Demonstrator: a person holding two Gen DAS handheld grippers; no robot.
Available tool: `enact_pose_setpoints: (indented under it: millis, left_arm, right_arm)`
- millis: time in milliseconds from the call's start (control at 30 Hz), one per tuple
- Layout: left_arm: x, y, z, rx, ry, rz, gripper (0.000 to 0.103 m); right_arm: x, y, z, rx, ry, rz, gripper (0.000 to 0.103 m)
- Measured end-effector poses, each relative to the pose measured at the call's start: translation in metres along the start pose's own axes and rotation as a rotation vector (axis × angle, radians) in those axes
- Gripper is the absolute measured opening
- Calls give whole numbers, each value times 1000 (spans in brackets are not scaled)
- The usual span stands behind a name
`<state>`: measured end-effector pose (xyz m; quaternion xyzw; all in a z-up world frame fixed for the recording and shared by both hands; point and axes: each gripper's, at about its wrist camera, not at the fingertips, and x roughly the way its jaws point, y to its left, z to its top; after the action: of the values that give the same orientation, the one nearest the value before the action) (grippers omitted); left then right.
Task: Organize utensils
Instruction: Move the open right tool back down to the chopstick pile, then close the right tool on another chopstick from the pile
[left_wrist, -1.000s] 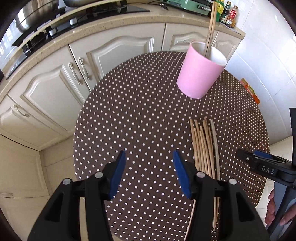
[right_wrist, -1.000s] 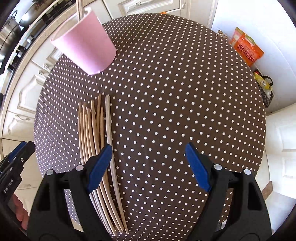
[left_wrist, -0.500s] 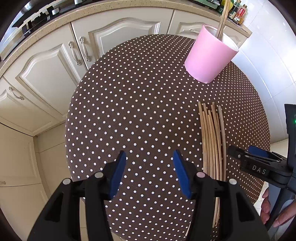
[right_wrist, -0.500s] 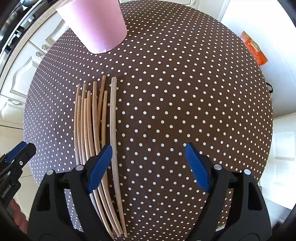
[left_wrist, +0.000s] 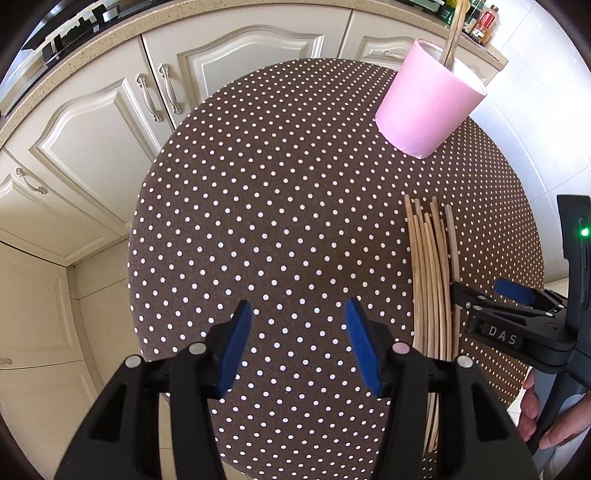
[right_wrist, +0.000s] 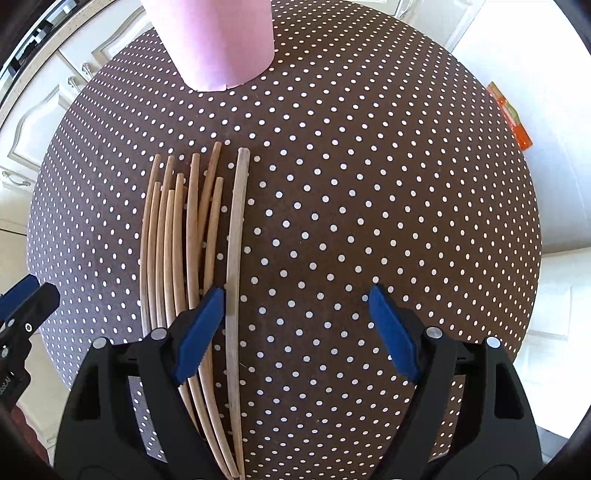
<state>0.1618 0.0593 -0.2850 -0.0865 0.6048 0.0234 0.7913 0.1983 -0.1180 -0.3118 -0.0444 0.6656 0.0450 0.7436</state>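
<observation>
Several wooden chopsticks (right_wrist: 184, 240) lie side by side on the dotted round table (right_wrist: 369, 184); the left wrist view shows them (left_wrist: 430, 277) at its right. A pink cup (left_wrist: 424, 107) stands beyond them with a stick (left_wrist: 452, 33) upright in it. My right gripper (right_wrist: 295, 325) points down over the bundle's right edge. Its jaws are closing, and the pale outermost chopstick (right_wrist: 236, 236) lies under the gap beside the left pad, untouched. My left gripper (left_wrist: 297, 343) hangs open over bare cloth left of the bundle, with nothing between its fingers.
Cream kitchen cabinets (left_wrist: 110, 122) and a counter run behind the table. Bottles (left_wrist: 480, 22) stand on the counter behind the cup. An orange packet (right_wrist: 511, 118) lies on the floor at the right. A person's hand (left_wrist: 554, 424) grips the right tool's handle.
My right gripper has slid left and lower, so its left finger now covers the bundle's right side. My left gripper has sunk a little and tipped further down.
</observation>
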Motion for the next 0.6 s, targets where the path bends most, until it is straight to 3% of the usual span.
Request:
enact_pose_setpoints:
  millis: [33,100,133,167,267,367,533,600]
  left_arm:
    - [1,-1,0,3,4,1,53]
    - [3,-2,0,7,9,3,53]
    - [4,-3,1,10,12,2,53]
    - [4,-4,1,12,14,1,53]
    - [6,-10,2,24,21,-7,53]
    - [8,-19,3,43,28,-18,53]
    - [12,-35,4,77,46,-50,53]
    - [13,-41,3,85,54,-70,53]
  right_arm:
    - [0,0,1,0,3,7,73]
    - [-5,1,1,-22,-14,13,54]
    - [-9,0,1,-30,-25,14,27]
    - [-10,0,2,-36,-31,15,20]
    - [-10,-6,3,-25,-40,36,12]
    - [-9,-25,2,9,-44,118,8]
    - [-3,-60,6,141,-9,283,8]
    - [-1,-66,6,142,-17,311,8]
